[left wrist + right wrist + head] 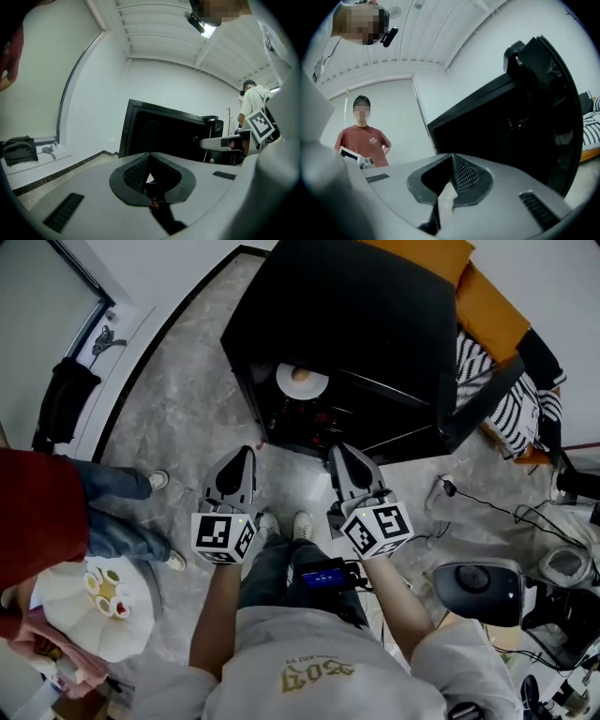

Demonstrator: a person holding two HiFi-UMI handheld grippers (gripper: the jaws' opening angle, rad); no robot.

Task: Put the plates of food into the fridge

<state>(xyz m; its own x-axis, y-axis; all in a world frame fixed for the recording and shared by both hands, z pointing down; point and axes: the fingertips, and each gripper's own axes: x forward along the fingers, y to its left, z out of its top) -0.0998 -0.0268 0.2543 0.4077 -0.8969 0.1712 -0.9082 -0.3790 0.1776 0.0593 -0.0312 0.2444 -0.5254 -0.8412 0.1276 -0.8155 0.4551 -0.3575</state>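
A black fridge (356,324) stands open on the floor, its door (478,399) swung out to the right. On a shelf inside lies a white plate with food (302,381). My left gripper (246,454) and right gripper (336,452) hover side by side just in front of the opening, both shut and holding nothing. In the left gripper view the closed jaws (150,155) point at the dark fridge (164,136). In the right gripper view the closed jaws (452,156) point at the fridge (497,131) and its door (553,89).
A round white table (66,615) with small dishes of food (105,592) stands at the lower left, beside a person in a red shirt (37,512). A grey stool (476,589) and floor cables (487,507) lie to the right. An orange sofa (487,310) sits behind the fridge.
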